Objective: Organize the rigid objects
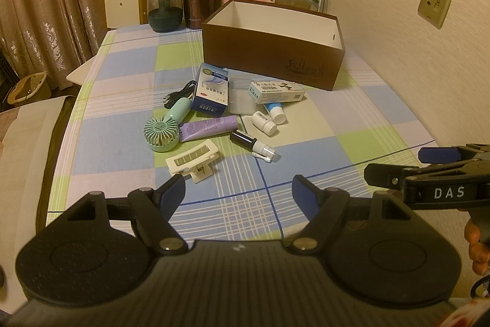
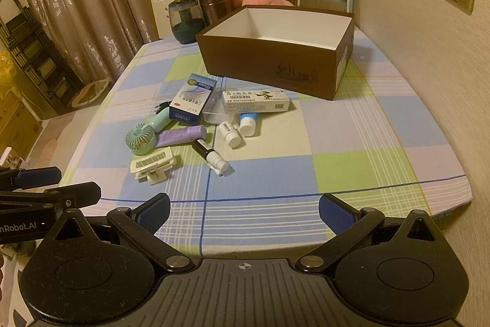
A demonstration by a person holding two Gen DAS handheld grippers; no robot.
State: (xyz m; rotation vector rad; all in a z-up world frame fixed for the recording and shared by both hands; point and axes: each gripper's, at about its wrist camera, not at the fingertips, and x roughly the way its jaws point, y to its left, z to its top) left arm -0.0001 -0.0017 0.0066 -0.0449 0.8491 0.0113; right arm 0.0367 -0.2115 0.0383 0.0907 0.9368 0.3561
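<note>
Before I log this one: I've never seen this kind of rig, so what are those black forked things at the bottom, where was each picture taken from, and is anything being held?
No robot here: a person holds a two-finger gripper in each hand, each with a fisheye camera looking forward along its fingers. One picture is from the left gripper, the other from the right gripper. Each also shows in the other's view. Both are open and hold nothing.

On the checked tablecloth lies a loose pile: a mint handheld fan, a purple tube, a cream hair clip, a dark spray bottle, two small white bottles, two medicine boxes and a black cable. Behind stands an open brown box, apparently empty.
</note>
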